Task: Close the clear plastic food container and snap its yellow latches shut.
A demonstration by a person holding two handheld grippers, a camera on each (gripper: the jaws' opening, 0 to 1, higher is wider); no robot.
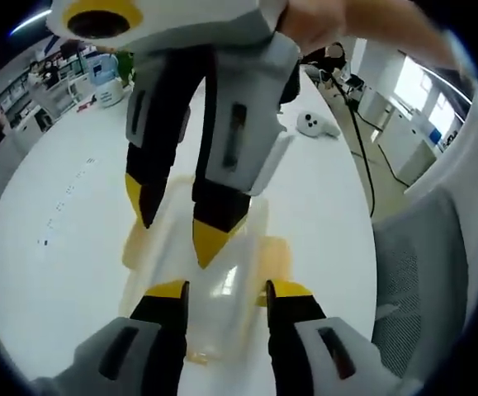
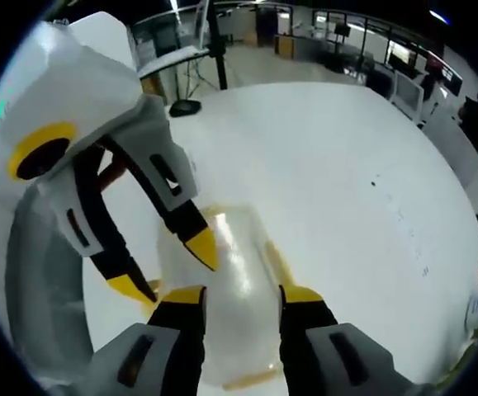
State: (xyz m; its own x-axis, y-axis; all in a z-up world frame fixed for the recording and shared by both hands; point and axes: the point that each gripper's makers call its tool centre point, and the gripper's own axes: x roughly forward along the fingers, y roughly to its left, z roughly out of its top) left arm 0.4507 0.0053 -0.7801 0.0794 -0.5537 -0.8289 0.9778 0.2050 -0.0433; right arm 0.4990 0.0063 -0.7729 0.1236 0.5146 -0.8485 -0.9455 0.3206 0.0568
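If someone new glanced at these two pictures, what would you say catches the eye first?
The two yellow-tipped tongs meeting over the clear container on the white table. In the left gripper view, the right tongs come down from above onto it, opposite the left tongs, both with jaws apart. A yellow latch shows along the container's edge.

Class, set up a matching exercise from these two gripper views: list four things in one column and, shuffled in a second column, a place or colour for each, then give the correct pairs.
Things:
1. clear container
2. white table
3. mesh chair
4. black cable

Descriptions:
A. grey, standing beside the table's edge
B. transparent with yellow latches, between both hand-held grippers' jaws
C. trailing over the table's far edge
D. broad pale surface under the container

Pairs: 1-B, 2-D, 3-A, 4-C
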